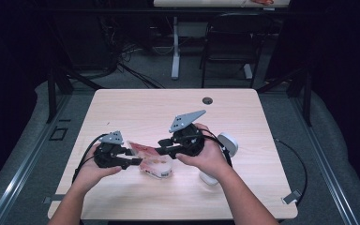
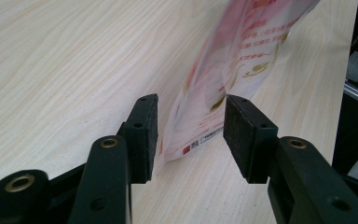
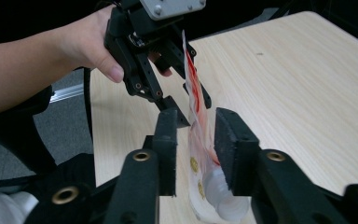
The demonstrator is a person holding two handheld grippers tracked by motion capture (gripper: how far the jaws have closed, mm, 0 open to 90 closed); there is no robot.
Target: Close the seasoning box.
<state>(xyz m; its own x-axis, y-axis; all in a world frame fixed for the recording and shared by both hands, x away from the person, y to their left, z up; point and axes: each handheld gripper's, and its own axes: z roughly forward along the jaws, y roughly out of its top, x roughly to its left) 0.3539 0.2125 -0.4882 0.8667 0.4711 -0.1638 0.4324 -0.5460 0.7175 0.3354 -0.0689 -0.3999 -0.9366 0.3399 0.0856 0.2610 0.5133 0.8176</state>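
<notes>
The table (image 1: 122, 108) carries a pink printed bag (image 1: 152, 161) near its front edge, standing between both grippers; the handling looks about finished, only pulling away left; the right gripper (image 3: 196, 154) has jaws apart, the bag between them and unpinched; the left gripper (image 2: 191, 137) likewise stands apart around the bag's edge, no pad pressing.

The table (image 1: 136, 105) had a pale, matt wood-grain top. The pouch (image 2: 228, 60) was thin, glossy plastic film, printed red and pink, partly see-through. The left gripper (image 2: 191, 135) and the right gripper (image 3: 196, 149) were matt black plastic with rough, foam-like pads (image 2: 242, 135) and brass-coloured rivets.
</notes>
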